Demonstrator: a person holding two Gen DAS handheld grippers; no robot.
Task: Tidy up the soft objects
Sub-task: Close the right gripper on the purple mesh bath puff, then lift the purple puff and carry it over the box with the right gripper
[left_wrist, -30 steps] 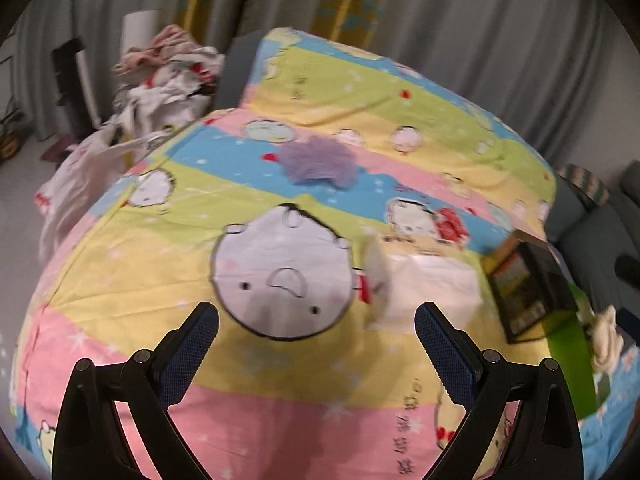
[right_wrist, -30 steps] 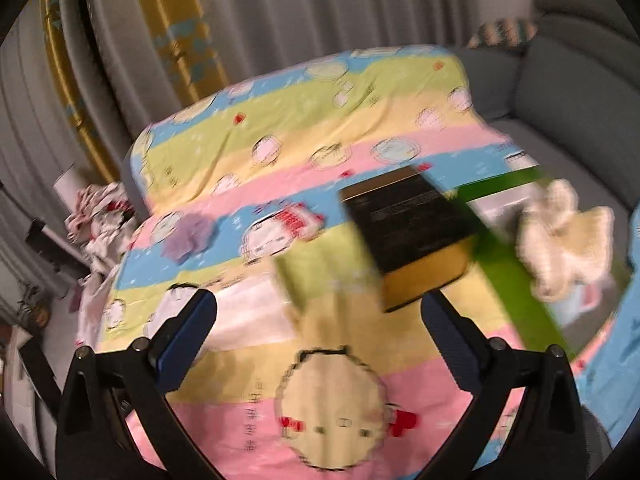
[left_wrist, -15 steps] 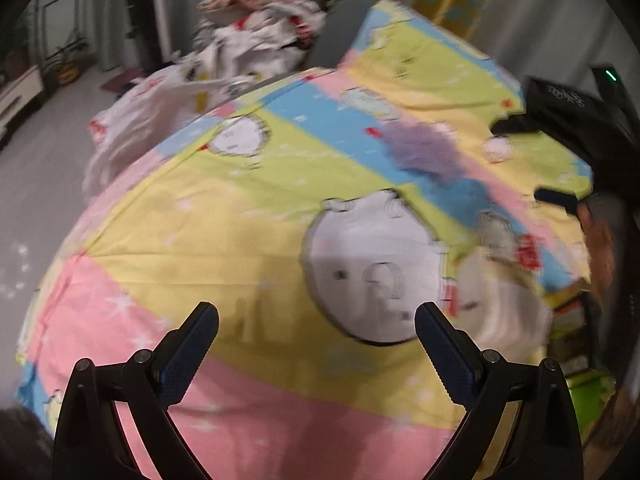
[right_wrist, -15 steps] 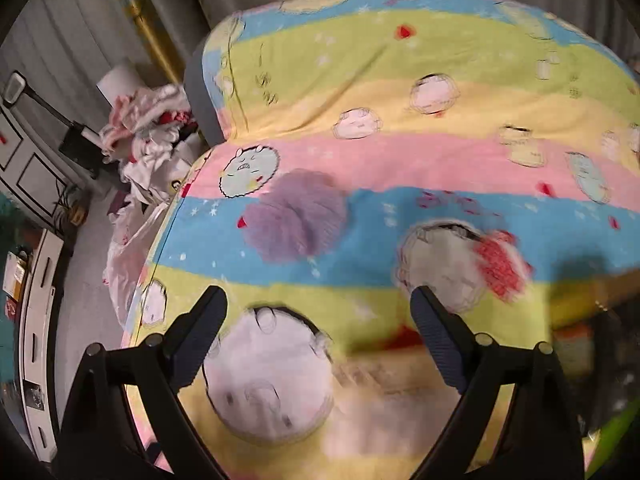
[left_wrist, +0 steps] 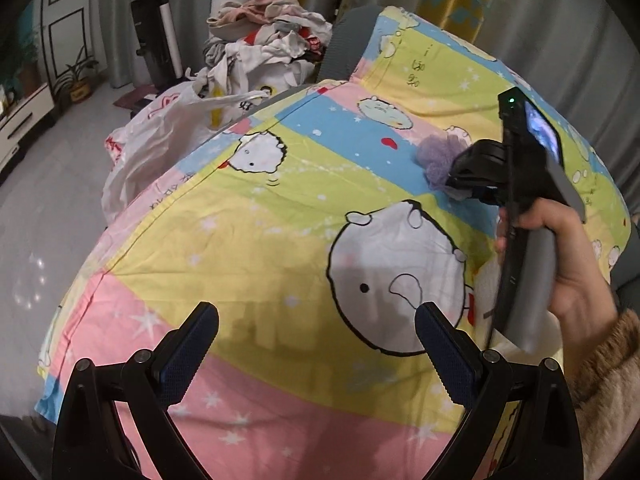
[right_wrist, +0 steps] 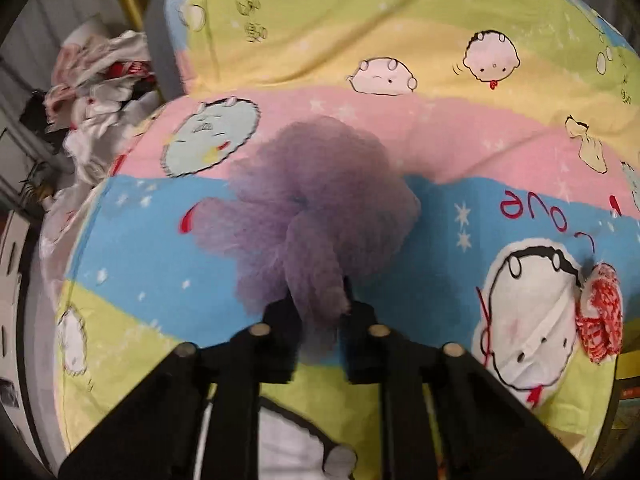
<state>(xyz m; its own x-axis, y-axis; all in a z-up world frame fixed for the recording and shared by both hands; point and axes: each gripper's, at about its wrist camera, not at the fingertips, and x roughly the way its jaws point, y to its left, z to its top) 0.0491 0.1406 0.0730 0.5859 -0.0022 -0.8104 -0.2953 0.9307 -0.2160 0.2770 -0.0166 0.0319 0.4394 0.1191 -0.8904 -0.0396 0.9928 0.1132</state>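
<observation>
**Right gripper clamps the purple puff**

Since a second ago the right gripper [right_wrist: 318, 300] has swung off the dark box at the sheet's right side, crossed to the blue stripe, and its jaws have just been closing; now they pinch a tuft of the purple puff [right_wrist: 316, 200] between them. Left gripper [left_wrist: 316, 340] barely shifted, jaws spread wide, nothing between them, hanging over the pink and yellow bands of the cartoon sheet [left_wrist: 248, 240].

Edges and room: the sheet drops off at its left edge toward grey floor [left_wrist: 44, 208]. A white plastic bag [left_wrist: 160, 136] sits against that edge, a heap of clothes [left_wrist: 268, 32] behind it. The far end of the sheet rises like a pillow or backrest, curtains beyond. Between the two grippers the sheet lies open, only printed faces on it. In the right wrist view a red-and-white knitted bit [right_wrist: 600, 312] lies at the sheet's right, well apart from the puff.

Puff position: on the blue stripe, just below the pink one, most of it ahead of the right fingertips, the near lobe squeezed in the jaws. From the left wrist view the puff [left_wrist: 438, 156] shows far right, partly behind the right gripper [left_wrist: 460, 184], which a hand [left_wrist: 560, 264] in a furry sleeve holds. Well away from the left gripper.
</observation>
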